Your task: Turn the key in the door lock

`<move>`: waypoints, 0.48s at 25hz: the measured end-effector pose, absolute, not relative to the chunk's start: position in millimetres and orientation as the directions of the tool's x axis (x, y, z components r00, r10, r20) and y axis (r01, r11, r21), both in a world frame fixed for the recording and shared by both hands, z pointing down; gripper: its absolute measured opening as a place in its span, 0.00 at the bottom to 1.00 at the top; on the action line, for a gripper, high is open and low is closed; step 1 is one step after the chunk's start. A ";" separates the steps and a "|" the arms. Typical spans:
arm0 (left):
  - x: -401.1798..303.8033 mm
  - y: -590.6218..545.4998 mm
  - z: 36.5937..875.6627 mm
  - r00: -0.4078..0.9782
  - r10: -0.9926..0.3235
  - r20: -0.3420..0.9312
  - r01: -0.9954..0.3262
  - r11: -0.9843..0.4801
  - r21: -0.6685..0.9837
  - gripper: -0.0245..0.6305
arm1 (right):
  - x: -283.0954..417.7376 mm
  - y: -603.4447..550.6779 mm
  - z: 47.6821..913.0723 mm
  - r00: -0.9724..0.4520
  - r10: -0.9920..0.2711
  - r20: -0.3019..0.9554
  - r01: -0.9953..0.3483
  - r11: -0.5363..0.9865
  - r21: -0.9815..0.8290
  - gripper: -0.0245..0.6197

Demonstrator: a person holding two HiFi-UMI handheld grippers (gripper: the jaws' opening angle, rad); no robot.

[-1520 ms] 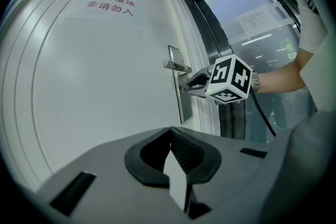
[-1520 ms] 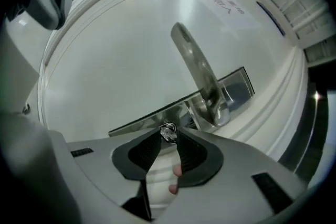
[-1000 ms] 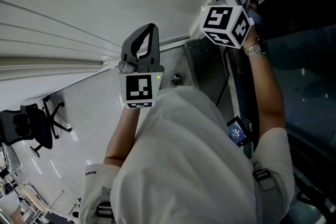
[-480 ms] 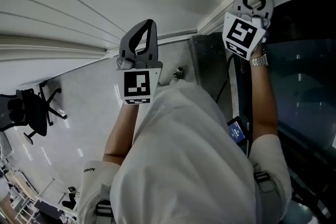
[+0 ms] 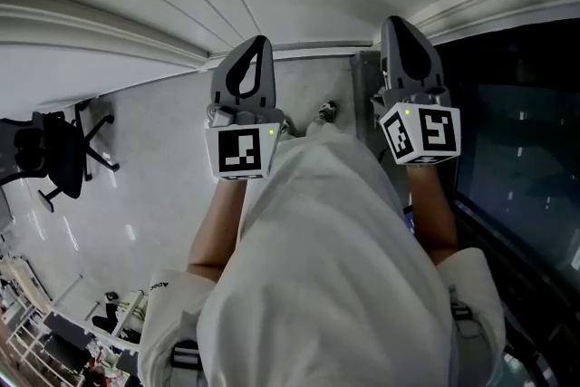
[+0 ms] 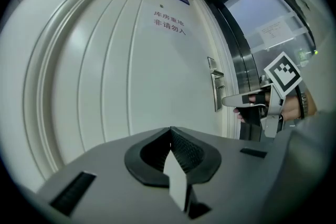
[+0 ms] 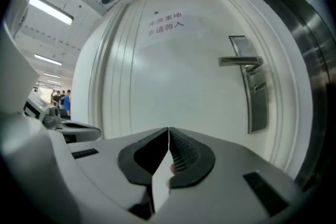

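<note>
Right claw (image 5: 405,36) has come away from handle (image 7: 239,62), now beside left claw (image 5: 252,59). Right jaws have just been closing: now together, nothing between. Left jaws together too, empty. Both claws point at white door (image 7: 184,76), clear of it. Lock (image 7: 256,87) sits in steel plate below handle, at door's right edge. Key too small to make out.

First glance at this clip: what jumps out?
The white panelled door fills both gripper views, its silver lever handle at right and red lettering above. The left tool and right tool hang short of it, both shut and empty; the right's jaws have just been closing.
</note>
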State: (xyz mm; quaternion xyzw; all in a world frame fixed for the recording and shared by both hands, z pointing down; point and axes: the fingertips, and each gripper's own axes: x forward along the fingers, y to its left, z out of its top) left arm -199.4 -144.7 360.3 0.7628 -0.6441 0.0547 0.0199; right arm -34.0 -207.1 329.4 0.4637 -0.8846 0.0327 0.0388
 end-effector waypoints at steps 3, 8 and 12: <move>-213.8 -125.9 361.6 0.148 -0.985 0.093 -0.988 -0.151 -0.029 0.05 | -75.5 -172.7 332.3 -0.672 -0.738 0.064 -0.741 0.669 -0.067 0.05; -227.4 -96.7 366.3 0.120 -0.989 0.086 -0.992 -0.122 -0.019 0.05 | -121.5 -132.3 348.9 -0.741 -0.669 0.062 -0.671 0.732 -0.119 0.05; -237.2 -73.9 371.4 0.112 -0.990 0.086 -0.993 -0.114 -0.019 0.05 | -148.1 -101.1 361.5 -0.763 -0.641 0.089 -0.647 0.757 -0.095 0.05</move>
